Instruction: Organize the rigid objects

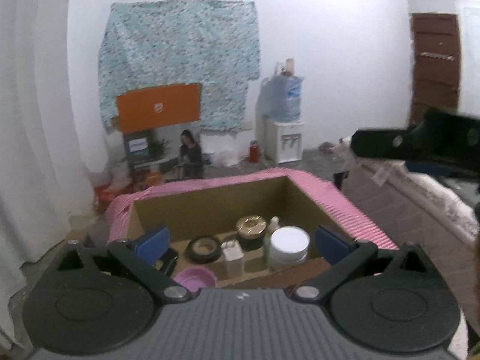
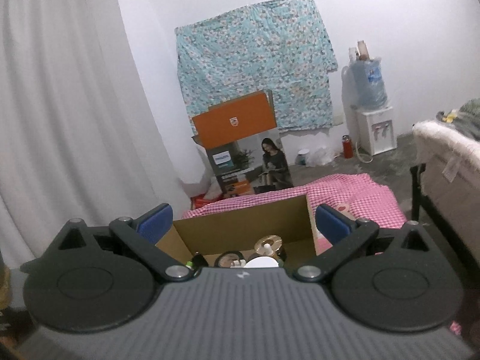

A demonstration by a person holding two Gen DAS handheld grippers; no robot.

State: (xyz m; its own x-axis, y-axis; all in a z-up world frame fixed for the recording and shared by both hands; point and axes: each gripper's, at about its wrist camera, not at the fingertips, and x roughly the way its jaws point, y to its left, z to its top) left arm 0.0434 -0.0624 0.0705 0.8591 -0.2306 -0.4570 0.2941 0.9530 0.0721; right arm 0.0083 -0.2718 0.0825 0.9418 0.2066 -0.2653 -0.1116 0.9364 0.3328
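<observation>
An open cardboard box [image 1: 210,204] stands on a pink checked cloth [image 1: 354,210]. Inside lie a black tape roll [image 1: 204,249], a white charger [image 1: 232,253], a gold-lidded jar [image 1: 251,228], a white round lid [image 1: 289,244], a small white bottle [image 1: 274,222] and a purple lid [image 1: 196,279]. My left gripper [image 1: 241,241] is open and empty above the box's near side. My right gripper [image 2: 243,222] is open and empty, behind the same box [image 2: 243,222]; the gold jar [image 2: 268,244] and white lid [image 2: 261,262] peek over its body. The right gripper also shows in the left view [image 1: 420,141].
White curtains [image 2: 60,105] hang at the left. An orange-topped product carton [image 2: 240,153] and a water dispenser [image 2: 372,114] stand by the far wall under a floral cloth [image 2: 255,60]. A bed [image 2: 450,156] is at the right, a brown door [image 1: 435,69] beyond.
</observation>
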